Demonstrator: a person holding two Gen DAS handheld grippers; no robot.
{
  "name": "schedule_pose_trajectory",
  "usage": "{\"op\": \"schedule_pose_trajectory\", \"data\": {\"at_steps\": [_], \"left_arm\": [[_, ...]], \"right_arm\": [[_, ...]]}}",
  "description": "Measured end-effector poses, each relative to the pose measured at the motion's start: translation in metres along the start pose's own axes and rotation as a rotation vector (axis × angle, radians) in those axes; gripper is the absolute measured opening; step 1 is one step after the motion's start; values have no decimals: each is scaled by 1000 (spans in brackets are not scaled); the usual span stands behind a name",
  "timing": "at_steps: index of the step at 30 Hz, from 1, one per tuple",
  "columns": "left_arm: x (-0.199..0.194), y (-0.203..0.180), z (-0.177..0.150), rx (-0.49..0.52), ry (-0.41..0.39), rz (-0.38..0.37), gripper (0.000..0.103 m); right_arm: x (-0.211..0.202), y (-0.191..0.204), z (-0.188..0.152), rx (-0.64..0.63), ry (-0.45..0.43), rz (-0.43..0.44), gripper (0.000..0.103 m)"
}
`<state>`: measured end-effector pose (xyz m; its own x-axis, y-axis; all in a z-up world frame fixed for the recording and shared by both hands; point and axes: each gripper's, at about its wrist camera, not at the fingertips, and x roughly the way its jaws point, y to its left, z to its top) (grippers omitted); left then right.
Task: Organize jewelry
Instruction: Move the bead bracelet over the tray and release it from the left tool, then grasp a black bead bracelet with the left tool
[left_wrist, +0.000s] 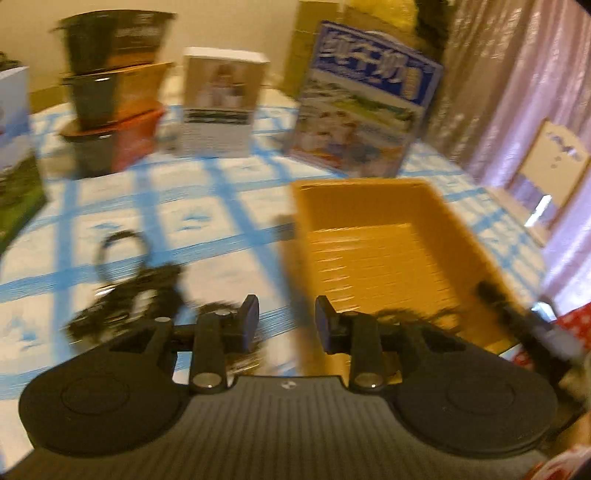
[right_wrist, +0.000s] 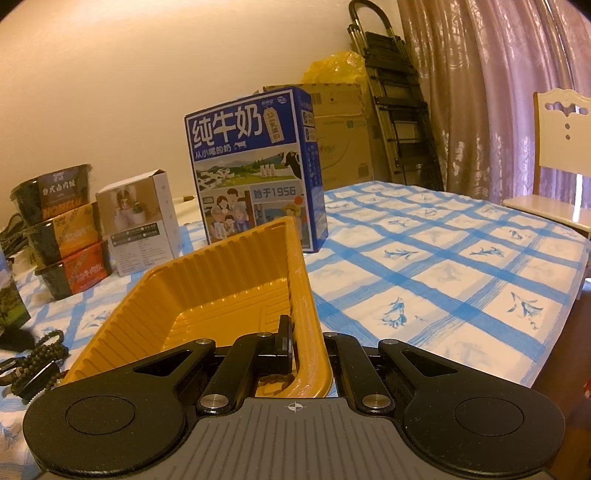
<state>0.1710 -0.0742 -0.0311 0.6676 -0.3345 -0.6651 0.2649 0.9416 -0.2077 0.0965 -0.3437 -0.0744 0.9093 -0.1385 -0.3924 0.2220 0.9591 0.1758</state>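
Note:
A yellow plastic tray (left_wrist: 399, 236) sits on the blue-checked tablecloth; it also shows in the right wrist view (right_wrist: 221, 288). My right gripper (right_wrist: 306, 343) is shut on the tray's near right rim, one finger inside and one outside. A heap of dark bead bracelets and jewelry (left_wrist: 125, 288) lies left of the tray, also seen in the right wrist view (right_wrist: 33, 358). My left gripper (left_wrist: 286, 321) is open and empty, hovering between the jewelry and the tray. The left wrist view is motion-blurred.
A blue milk carton box (right_wrist: 255, 173) stands behind the tray. A white box (right_wrist: 140, 225) and three stacked food bowls (right_wrist: 62, 229) stand at the back left. A chair (right_wrist: 557, 166), a folded ladder (right_wrist: 399, 103) and curtains are at the right.

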Motion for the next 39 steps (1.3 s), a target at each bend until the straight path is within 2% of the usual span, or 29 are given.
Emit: {"op": "schedule_pose_trajectory", "data": {"at_steps": [6,10,17,23,33,39], "left_arm": [[2,24,-20,8,45,103,29],[7,25,-29,54,57,119,30],[30,31,-22,23,64,127,29],[53,32,-16,30,83,172,28],[77,35,-12,-17,119,191,9],[65,37,-1,-46,84,158,6]], "right_arm": [[-2,1,1,-4,-13,-20,4],[-2,1,1,-3,-12,-20,4],[-2,0,1,-1,-10,-20,4],[-2,0,1,-2,-10,-20,4],[-2,0,1,0,-9,-20,4],[-2,0,1,-1,-10,-19,4]]}}
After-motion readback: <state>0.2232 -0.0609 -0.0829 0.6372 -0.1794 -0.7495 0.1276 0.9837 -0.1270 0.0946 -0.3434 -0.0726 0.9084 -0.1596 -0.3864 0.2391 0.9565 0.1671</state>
